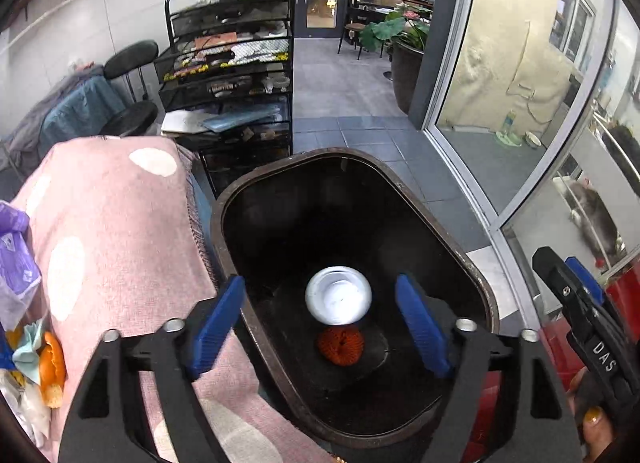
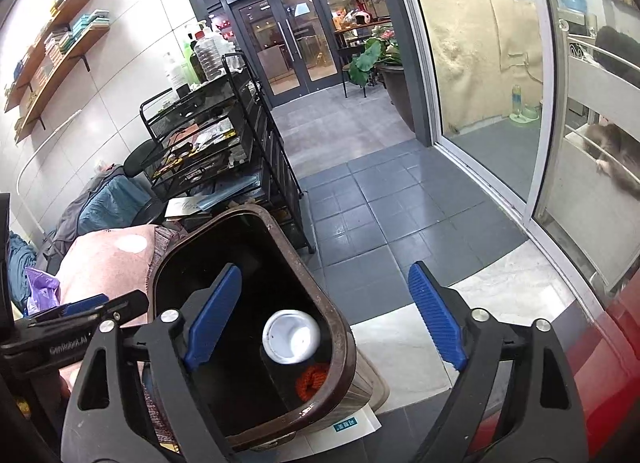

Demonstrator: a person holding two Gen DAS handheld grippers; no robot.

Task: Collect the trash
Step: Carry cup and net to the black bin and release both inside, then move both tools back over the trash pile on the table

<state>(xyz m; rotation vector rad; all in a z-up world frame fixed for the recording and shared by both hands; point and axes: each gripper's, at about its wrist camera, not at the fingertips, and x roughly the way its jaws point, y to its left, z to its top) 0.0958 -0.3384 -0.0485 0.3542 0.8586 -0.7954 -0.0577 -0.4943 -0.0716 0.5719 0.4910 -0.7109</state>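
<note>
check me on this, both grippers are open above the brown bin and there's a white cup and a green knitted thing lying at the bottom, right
Nearly. The knitted thing is orange, not green, as the left wrist view shows. The rest holds: the left gripper and right gripper are both open above the brown bin, and a white cup lies at the bottom beside the knitted thing.

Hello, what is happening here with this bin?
A person holds both grippers over a dark bin. The left hand-held gripper and the right hand-held gripper are open and empty. A white cup and an orange mesh ball lie inside. More trash waits on the pink cloth.
</note>
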